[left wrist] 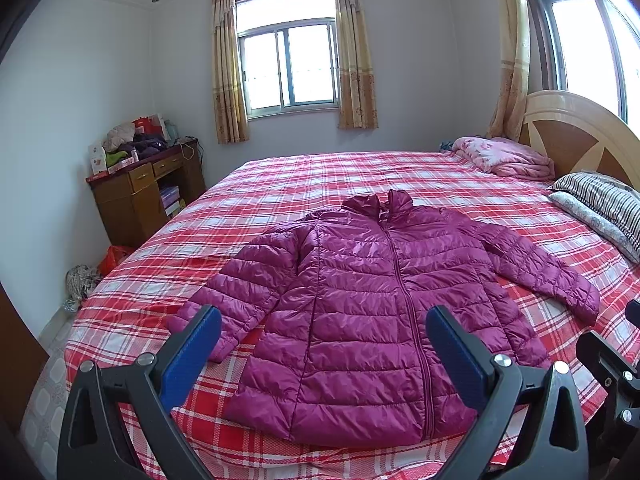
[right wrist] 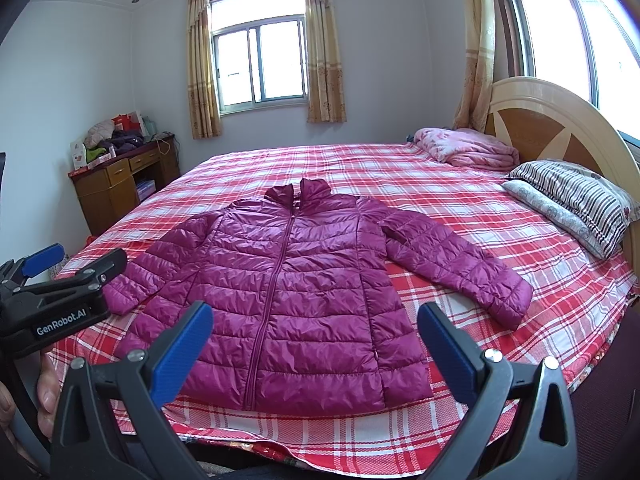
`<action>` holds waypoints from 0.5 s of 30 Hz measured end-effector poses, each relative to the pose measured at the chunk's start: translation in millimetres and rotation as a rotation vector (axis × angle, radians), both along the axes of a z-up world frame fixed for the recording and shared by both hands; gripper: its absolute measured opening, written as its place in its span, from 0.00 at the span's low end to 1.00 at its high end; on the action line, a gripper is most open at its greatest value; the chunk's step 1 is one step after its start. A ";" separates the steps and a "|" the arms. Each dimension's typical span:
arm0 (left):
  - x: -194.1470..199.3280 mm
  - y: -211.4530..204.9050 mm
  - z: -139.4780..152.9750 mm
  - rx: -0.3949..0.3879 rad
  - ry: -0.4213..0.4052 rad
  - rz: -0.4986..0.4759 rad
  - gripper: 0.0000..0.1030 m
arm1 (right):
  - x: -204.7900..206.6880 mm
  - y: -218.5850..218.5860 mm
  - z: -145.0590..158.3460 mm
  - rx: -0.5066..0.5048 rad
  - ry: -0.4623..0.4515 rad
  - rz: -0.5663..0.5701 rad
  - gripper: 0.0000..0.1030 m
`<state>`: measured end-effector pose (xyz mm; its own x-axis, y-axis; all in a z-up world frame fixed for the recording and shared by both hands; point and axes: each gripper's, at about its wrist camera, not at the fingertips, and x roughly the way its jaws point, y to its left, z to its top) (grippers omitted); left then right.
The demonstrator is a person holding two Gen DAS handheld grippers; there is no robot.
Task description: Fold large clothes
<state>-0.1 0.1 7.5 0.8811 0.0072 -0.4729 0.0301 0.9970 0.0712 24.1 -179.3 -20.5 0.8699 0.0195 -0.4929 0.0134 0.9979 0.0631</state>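
I see a wide bed covered in a red-and-white plaid sheet point(left wrist: 280, 184) filling most of both views. On it, near the foot edge closest to me, lies the magenta quilted puffer jacket point(right wrist: 288, 280), flat, front up, zipped, collar pointing toward the far window, both sleeves spread outward. At the headboard side sit a folded pink floral blanket point(right wrist: 468, 148) and a black-and-white striped pillow point(right wrist: 576, 196), well apart from the jacket. My left gripper point(left wrist: 324, 356), black with blue pads, hovers over the hem, fingers spread wide, holding nothing. My right gripper point(right wrist: 316, 352) likewise hangs above the hem, spread and empty.
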 end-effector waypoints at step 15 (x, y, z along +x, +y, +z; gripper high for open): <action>-0.2 -0.6 0.9 0.001 0.000 -0.002 0.99 | -0.2 1.0 -1.7 0.002 0.004 0.001 1.00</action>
<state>-0.3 -0.5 8.4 0.8811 0.0062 -0.4729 0.0318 0.9969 0.0724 23.9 -178.3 -22.2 0.8677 0.0215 -0.4967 0.0127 0.9978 0.0653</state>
